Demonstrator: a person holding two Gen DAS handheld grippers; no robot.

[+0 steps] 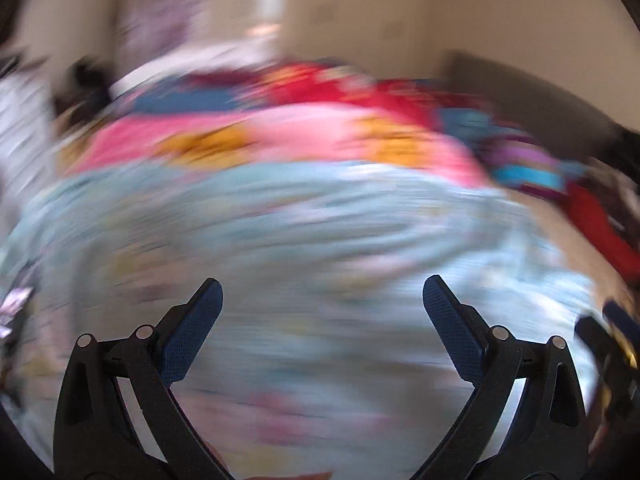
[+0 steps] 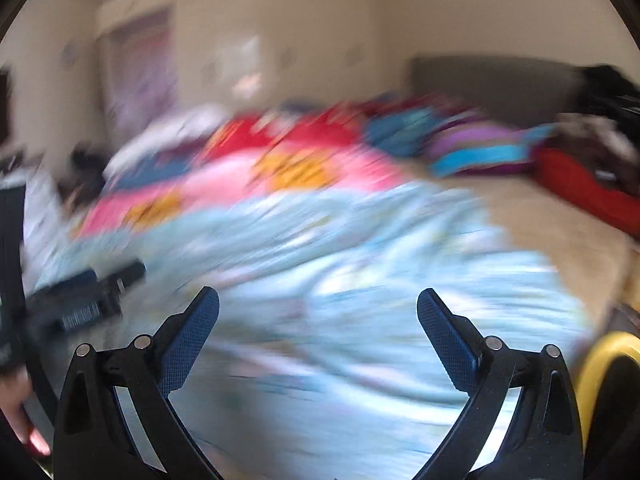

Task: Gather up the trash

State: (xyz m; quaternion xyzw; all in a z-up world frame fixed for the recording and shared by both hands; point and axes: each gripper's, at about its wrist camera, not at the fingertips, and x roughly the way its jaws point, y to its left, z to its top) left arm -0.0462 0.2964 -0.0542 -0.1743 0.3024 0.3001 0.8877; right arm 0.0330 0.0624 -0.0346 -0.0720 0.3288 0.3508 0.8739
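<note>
Both views are heavily motion-blurred. My left gripper (image 1: 322, 292) is open over a light blue patterned blanket (image 1: 300, 240) on a bed, with nothing between its blue pads. My right gripper (image 2: 318, 304) is also open and empty above the same blanket (image 2: 340, 264). The left gripper's dark body (image 2: 80, 300) shows at the left of the right wrist view, with a hand (image 2: 20, 408) beneath it. At the far left edge of the left wrist view lies a small shiny scrap (image 1: 14, 308); it is too blurred to identify. No other trash can be made out.
A pink and orange blanket (image 1: 260, 140) and red, blue and purple fabrics (image 2: 400, 132) are piled further back. Bare beige mattress (image 2: 560, 224) lies to the right, a grey headboard (image 2: 492, 80) behind. A yellow-rimmed object (image 2: 600, 360) sits at lower right.
</note>
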